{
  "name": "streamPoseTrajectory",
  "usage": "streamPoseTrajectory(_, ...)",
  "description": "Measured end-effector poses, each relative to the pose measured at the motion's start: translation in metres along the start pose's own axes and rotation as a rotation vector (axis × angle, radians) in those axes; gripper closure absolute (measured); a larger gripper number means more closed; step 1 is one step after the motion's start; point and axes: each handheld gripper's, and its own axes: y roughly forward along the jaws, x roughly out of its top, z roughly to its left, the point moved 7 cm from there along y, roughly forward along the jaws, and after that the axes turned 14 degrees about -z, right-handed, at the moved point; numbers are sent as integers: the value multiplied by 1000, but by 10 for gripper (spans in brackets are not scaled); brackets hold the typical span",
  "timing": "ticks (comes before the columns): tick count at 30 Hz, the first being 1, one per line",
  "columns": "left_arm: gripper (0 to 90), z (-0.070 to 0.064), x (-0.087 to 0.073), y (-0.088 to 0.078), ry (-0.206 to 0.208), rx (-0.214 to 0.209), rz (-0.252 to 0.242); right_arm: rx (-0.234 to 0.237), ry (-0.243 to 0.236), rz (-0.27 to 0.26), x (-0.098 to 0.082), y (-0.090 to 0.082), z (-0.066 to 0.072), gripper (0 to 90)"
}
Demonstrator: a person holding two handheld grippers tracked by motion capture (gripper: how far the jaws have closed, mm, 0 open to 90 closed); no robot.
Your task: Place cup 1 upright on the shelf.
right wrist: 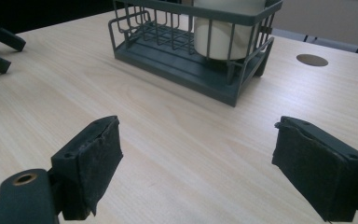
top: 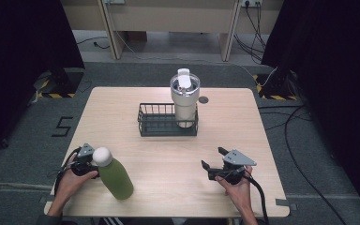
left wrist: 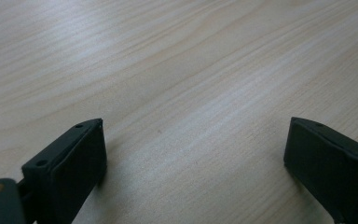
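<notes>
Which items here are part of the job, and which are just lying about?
In play:
- green bottle, right beside the left claw
- wire basket
- right claw, open over bare table

Likely part or bystander, can't say:
- cream tumbler standing in the basket's right end

Lying about:
- cables on the floor
- round hole in the tabletop

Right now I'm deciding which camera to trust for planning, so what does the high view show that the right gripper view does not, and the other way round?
The high view alone has the green bottle standing beside the left gripper, the tumbler's lid, both hands and the floor. The right gripper view alone gives a close look at the right gripper, its jaws wide apart over bare wood with worn pads. Both share the wire basket, the white tumbler standing in its right end, the table and its round hole.
</notes>
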Motion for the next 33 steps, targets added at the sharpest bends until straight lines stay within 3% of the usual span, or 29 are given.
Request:
streamPoseTrajectory(8,50,0,0,0,0,0,0,24,5,21,-7,-5,6,150)
streamPoseTrajectory(33,50,0,0,0,0,0,0,28,-23,189,-39,-23,15,151)
